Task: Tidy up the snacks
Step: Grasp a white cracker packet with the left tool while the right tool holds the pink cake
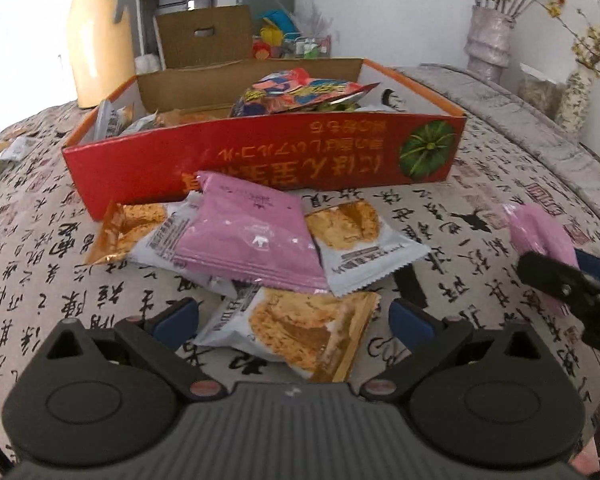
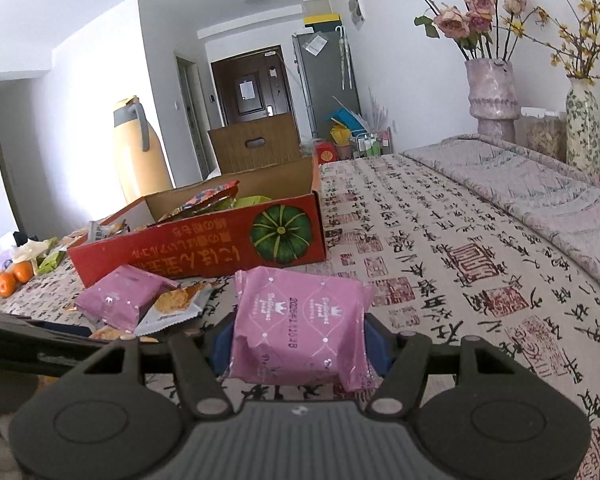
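Note:
A red cardboard box [image 1: 260, 156] with a pumpkin picture stands on the table and holds several snack packets; it also shows in the right wrist view [image 2: 204, 244]. In front of it lies a small pile: a pink packet [image 1: 252, 232] on top of white-and-orange cracker packets [image 1: 300, 332]. My left gripper [image 1: 294, 320] is open, its blue pads either side of the nearest cracker packet. My right gripper [image 2: 300, 344] is shut on another pink packet [image 2: 300, 332], held above the table; it also shows at the right of the left wrist view [image 1: 540, 236].
The table has a calligraphy-print cloth [image 2: 440, 248]. A folded grey cloth [image 2: 540, 184] lies along the right side. Two flower vases [image 2: 492, 96] stand at the far right. Oranges [image 2: 14, 278] and green packets sit at the far left. A yellow thermos [image 2: 138, 152] stands behind the box.

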The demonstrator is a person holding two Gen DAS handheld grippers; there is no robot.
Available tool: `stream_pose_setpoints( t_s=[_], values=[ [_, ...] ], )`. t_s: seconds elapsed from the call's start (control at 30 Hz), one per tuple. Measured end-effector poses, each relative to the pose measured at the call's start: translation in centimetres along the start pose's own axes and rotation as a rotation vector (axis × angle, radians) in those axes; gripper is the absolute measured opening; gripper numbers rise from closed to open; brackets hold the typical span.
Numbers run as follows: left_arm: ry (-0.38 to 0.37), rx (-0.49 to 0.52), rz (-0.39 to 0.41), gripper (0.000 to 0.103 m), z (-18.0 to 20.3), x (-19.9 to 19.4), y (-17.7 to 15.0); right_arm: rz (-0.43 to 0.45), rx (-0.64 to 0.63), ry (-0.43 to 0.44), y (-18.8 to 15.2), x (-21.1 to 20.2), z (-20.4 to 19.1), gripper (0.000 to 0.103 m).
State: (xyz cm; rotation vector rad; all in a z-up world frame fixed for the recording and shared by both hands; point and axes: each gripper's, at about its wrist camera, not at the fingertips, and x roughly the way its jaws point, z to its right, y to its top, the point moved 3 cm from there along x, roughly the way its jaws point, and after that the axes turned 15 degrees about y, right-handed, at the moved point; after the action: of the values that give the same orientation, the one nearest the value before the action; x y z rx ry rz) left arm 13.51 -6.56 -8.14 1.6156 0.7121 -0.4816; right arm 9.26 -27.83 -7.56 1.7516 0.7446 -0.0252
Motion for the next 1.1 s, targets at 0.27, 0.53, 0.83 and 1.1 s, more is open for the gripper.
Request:
stream_pose_setpoints(
  t_s=[0.27, 0.53, 0.83, 1.1],
  values=[
    [0.018, 0.003, 0.023, 0.083, -0.2, -0.7, -0.2, -0.012, 0.015, 0.017, -0.5, 0.3, 0.3, 0.064],
    [0.022, -0.015, 0.038, 0.069, -0.9, -1.6, -0.9, -0.019, 0.001, 0.026, -0.8, 0.1, -0.5, 0.064],
    [0.016, -0.041, 0.048, 0.049, -1.7, -2.6, -1.7, -0.026, -0.025, 0.026, -1.1, -0.5, -1.7, 0.064],
    [-0.003, -0.041, 0.091, 0.043, -2.3, -4.5, -2.9, -0.035, -0.048, 0.026, -1.5, -1.1, -3.1, 0.064]
  ],
)
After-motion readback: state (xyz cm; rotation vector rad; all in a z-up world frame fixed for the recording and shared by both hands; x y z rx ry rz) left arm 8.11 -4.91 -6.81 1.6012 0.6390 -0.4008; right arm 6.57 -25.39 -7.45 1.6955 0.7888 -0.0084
